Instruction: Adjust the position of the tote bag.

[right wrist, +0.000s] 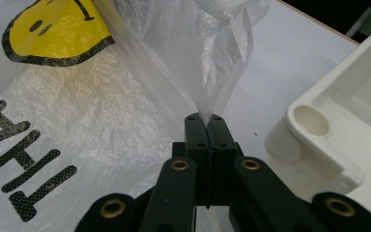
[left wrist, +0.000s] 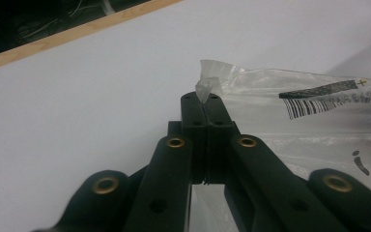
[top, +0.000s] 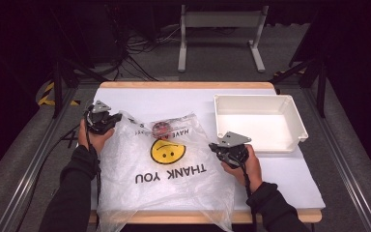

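Note:
A thin white plastic bag (top: 166, 166) with a yellow smiley face and "THANK YOU" print lies spread on the white table (top: 174, 99). My left gripper (top: 116, 117) is shut on the bag's far left corner, and a small tuft of film (left wrist: 206, 87) pokes out between its jaws. My right gripper (top: 212, 146) is shut on the bag's right edge, where the film (right wrist: 207, 58) rises gathered from the closed jaws. A small reddish item (top: 160, 127) shows through the bag near its far edge.
An empty white plastic bin (top: 257, 122) stands at the table's right, close to my right gripper, with its rim (right wrist: 319, 125) beside the jaws. The wooden table edge (left wrist: 77, 30) runs behind. A grey metal stand (top: 220, 29) and cables lie on the floor beyond.

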Motion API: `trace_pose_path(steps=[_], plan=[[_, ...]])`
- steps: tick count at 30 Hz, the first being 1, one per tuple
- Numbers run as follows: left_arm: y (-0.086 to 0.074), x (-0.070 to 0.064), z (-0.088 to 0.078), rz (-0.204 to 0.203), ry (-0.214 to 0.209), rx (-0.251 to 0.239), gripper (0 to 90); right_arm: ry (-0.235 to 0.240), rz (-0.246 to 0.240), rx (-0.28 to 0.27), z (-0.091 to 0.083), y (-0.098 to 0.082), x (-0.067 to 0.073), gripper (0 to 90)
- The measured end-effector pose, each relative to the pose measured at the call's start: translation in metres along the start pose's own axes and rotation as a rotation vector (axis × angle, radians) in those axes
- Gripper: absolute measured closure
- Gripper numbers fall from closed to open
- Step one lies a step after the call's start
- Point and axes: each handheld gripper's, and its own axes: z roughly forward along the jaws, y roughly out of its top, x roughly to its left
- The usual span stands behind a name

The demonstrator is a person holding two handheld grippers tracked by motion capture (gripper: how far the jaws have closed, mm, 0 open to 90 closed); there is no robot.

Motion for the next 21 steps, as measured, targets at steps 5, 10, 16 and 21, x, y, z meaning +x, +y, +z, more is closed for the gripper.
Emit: trace_pose_path(steps=[5,10,16,21], plan=[[-0.009,-0.007,-0.020,0.028,-0.033,-0.059,71.1,0.001,0.001,-0.002,-0.006,-0.002,0.001,86.2],[-0.021,-0.017,-0.046,0.001,-0.035,-0.100,33.9,0.007,-0.007,0.002,-0.014,-0.005,0.001,84.2],[-0.040,-0.045,-0.082,0.092,-0.105,-0.113,18.9,-0.015,-0.026,-0.001,-0.024,-0.005,0.001,72.0],[-0.056,-0.068,-0.104,0.139,-0.157,-0.114,16.6,-0.036,-0.027,-0.003,-0.036,-0.007,0.001,63.9]])
